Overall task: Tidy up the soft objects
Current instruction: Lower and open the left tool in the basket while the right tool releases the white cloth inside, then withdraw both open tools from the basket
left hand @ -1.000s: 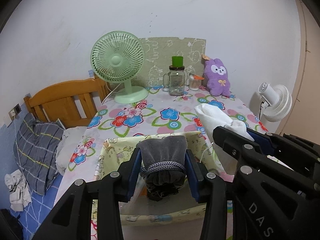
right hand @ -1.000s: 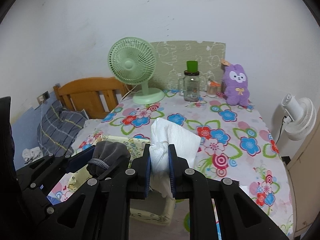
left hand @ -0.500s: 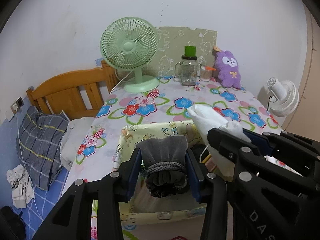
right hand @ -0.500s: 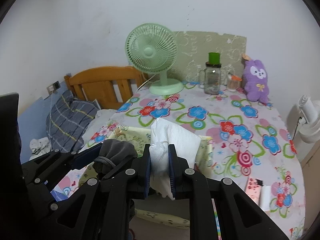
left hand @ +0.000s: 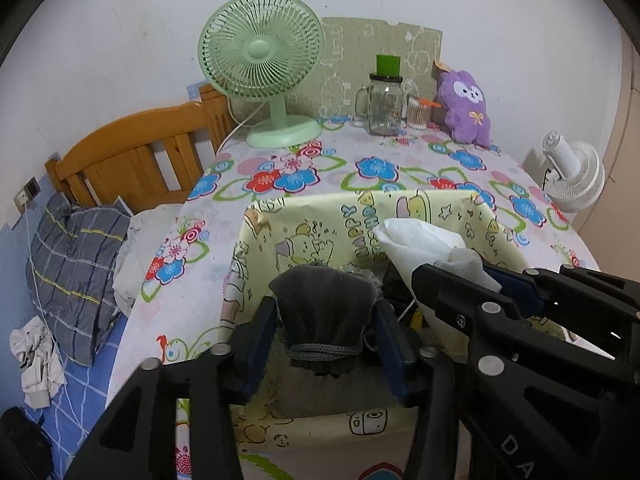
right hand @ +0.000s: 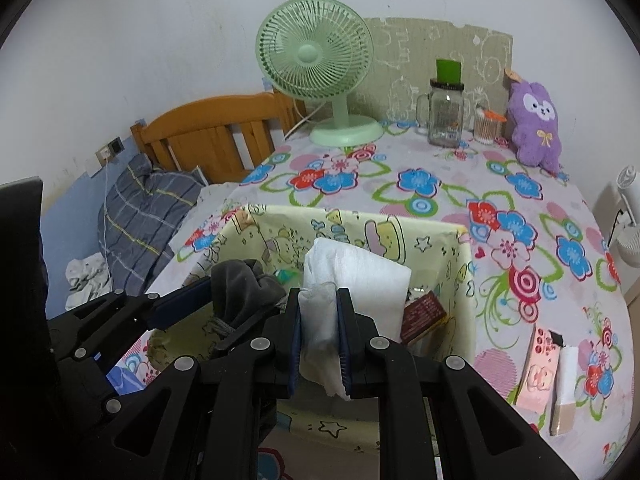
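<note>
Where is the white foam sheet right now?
The white foam sheet is clamped in the right gripper, held over the open yellow cartoon-print box, just right of the grey cloth in the left gripper.

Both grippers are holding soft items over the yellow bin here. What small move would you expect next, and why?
Probably lower both a little, then open. The left gripper is shut on the grey cloth and the right gripper on the white pad. Both items hang over the open bin, so only the drop seems left.
</note>
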A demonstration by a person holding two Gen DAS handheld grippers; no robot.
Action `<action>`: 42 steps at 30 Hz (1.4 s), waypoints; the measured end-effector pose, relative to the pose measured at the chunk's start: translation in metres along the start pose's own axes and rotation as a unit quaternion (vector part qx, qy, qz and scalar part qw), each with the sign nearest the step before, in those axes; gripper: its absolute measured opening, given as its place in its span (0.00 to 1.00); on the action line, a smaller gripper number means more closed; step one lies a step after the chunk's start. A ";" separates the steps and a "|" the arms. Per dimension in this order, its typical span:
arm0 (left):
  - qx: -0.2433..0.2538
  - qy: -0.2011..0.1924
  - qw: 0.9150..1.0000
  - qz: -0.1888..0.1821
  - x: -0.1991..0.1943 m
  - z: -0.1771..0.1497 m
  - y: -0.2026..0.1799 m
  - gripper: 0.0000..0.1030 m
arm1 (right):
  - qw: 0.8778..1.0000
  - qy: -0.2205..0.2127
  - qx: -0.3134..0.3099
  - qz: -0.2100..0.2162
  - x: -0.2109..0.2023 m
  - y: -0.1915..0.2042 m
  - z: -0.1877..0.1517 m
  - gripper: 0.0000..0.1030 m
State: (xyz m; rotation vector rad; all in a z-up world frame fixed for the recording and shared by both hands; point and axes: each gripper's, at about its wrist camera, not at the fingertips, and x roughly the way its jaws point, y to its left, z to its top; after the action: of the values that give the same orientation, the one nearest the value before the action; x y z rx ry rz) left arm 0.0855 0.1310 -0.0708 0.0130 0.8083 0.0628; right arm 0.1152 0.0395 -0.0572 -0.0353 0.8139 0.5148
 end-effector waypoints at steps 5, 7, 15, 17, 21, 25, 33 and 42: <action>0.002 0.008 1.000 -0.007 0.004 -0.004 0.000 0.66 | 1.000 0.014 -0.004 0.000 0.005 0.001 -0.003 0.21; 0.002 0.008 1.000 -0.011 0.003 -0.004 -0.001 0.70 | 1.000 0.017 0.000 0.002 0.006 -0.001 -0.004 0.29; 0.005 -0.006 1.000 -0.017 -0.006 -0.004 -0.006 0.88 | 0.999 0.022 0.032 0.010 0.005 -0.012 -0.006 0.72; 0.003 -0.007 1.000 -0.018 -0.007 -0.004 -0.006 0.88 | 0.999 0.019 0.029 0.006 0.003 -0.011 -0.005 0.73; 0.000 -0.011 1.000 -0.019 -0.010 -0.002 -0.006 0.90 | 1.000 0.011 0.024 -0.002 -0.002 -0.010 -0.004 0.75; 0.000 -0.019 1.000 -0.018 -0.015 0.001 -0.009 0.94 | 1.000 -0.001 0.022 -0.011 -0.008 -0.012 -0.002 0.79; -0.002 -0.030 0.999 -0.014 -0.024 0.010 -0.015 0.97 | 0.999 -0.018 0.019 -0.024 -0.020 -0.017 0.007 0.83; -0.012 -0.051 0.999 0.001 -0.037 0.021 -0.019 0.97 | 0.998 -0.044 0.020 -0.029 -0.035 -0.021 0.016 0.87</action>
State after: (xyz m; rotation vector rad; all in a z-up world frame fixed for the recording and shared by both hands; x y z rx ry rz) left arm 0.0761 0.1098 -0.0305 -0.0053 0.7046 0.0728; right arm 0.1156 0.0101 -0.0255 0.0018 0.7345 0.4426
